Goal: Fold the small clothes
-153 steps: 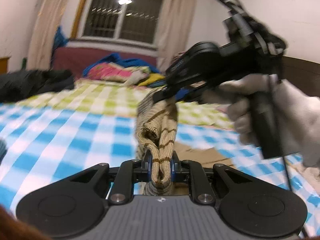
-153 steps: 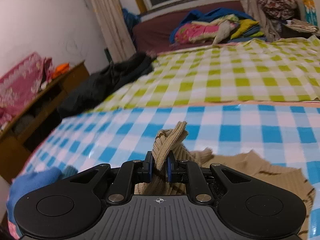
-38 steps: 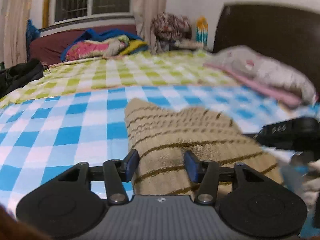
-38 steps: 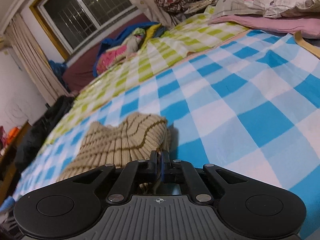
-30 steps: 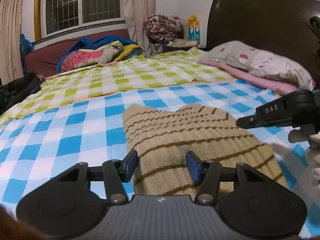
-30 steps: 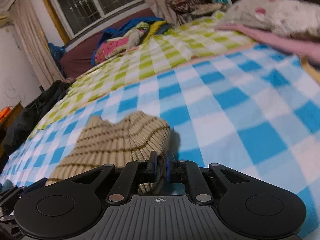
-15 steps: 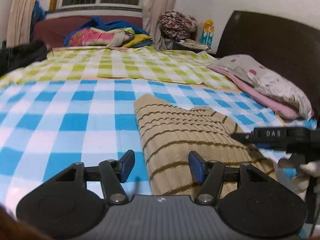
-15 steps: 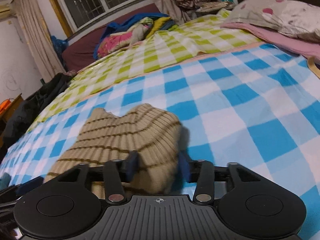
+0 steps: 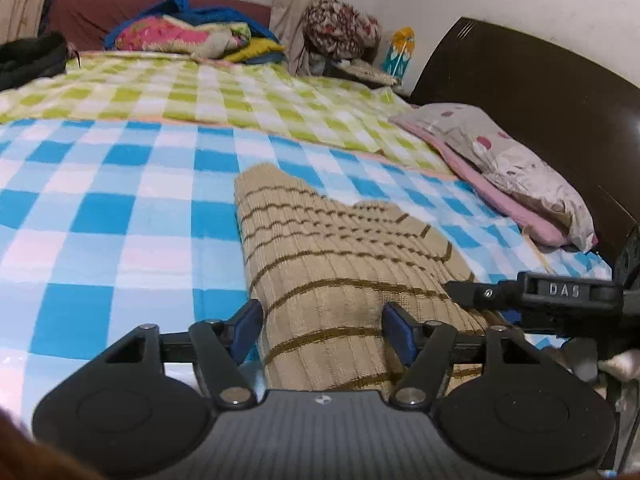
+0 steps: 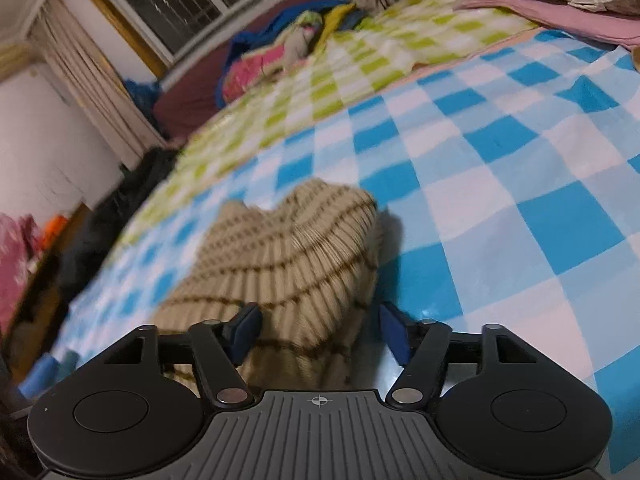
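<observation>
A small beige knit sweater with brown stripes (image 9: 328, 248) lies folded flat on the blue-and-white checked sheet (image 9: 120, 216). My left gripper (image 9: 322, 332) is open, its blue-padded fingers either side of the sweater's near end, not pinching it. My right gripper (image 10: 320, 334) is open too, just over the sweater's near edge (image 10: 296, 264) from the other side. The right gripper's black body (image 9: 560, 292) shows at the right of the left wrist view, beside the sweater.
A green checked blanket (image 9: 208, 92) covers the far bed half, with a pile of bright bedding (image 9: 188, 38) by the window. A spotted pillow (image 9: 516, 168) and dark headboard (image 9: 532, 92) stand right. Dark clothes (image 10: 116, 216) and a wooden cabinet (image 10: 36, 300) lie left.
Five seconds ago both grippers held the sweater in the air. It has since been laid down folded; the left gripper opened first, then the right let go and opened wide.
</observation>
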